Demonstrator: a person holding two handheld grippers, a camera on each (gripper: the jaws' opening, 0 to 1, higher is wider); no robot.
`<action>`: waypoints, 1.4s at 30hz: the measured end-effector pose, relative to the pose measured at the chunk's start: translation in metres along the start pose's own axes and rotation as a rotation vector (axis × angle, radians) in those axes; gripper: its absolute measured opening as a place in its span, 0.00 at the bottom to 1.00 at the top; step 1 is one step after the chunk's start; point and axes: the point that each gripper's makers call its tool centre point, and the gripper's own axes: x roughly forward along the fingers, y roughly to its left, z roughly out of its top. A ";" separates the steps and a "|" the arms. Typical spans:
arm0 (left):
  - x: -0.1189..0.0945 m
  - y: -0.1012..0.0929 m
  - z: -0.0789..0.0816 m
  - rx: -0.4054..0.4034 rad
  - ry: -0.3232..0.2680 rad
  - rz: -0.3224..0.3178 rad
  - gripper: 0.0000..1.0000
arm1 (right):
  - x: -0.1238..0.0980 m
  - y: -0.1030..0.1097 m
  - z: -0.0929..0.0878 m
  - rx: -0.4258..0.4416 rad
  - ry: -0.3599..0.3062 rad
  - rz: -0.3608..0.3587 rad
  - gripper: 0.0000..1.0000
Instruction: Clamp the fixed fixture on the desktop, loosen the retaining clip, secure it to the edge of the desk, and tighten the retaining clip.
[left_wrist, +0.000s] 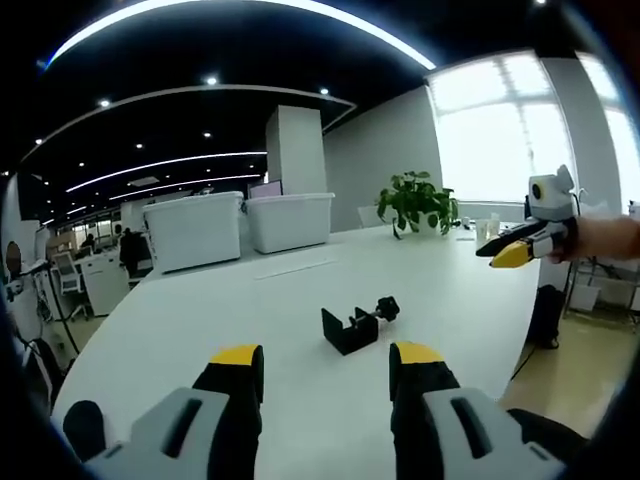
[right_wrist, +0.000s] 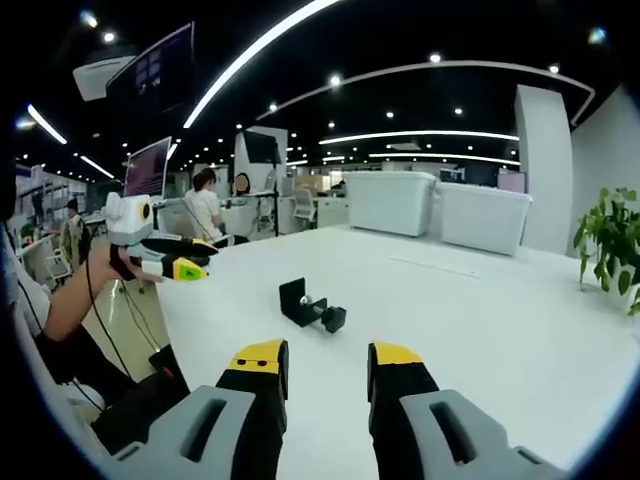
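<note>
In the left gripper view, my left gripper (left_wrist: 325, 365) hangs just above the near part of the white table (left_wrist: 440, 300), its 2 yellow-tipped jaws spread apart with nothing between them. The black clamp fixture (left_wrist: 358, 325) lies on the tabletop just beyond those jaws, apart from them, its screw knob pointing toward the far right. My right gripper (left_wrist: 510, 255) comes in at the far right of that view, held in the air above the table's right side, well apart from the fixture; I cannot tell there how its jaws stand. In the right gripper view, my right gripper (right_wrist: 322, 362) has its 2 jaws parted and bare, and the fixture (right_wrist: 310, 305) sits on the table (right_wrist: 500, 320) just ahead of them, untouched. My left gripper (right_wrist: 185, 268) shows at the left there, near the table's left edge. 2 white storage bins (left_wrist: 240, 225) stand at the far side, and a potted plant (left_wrist: 415, 205) to their right.
</note>
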 end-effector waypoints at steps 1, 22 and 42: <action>0.001 -0.001 0.000 0.000 -0.002 -0.003 0.52 | 0.000 -0.002 0.001 -0.026 -0.010 -0.012 0.31; 0.030 -0.003 -0.008 -0.047 -0.045 -0.001 0.52 | 0.002 -0.007 0.010 -0.023 -0.095 0.013 0.31; 0.052 0.004 -0.017 -0.001 -0.022 0.038 0.52 | 0.018 -0.021 0.002 -0.089 -0.122 -0.003 0.30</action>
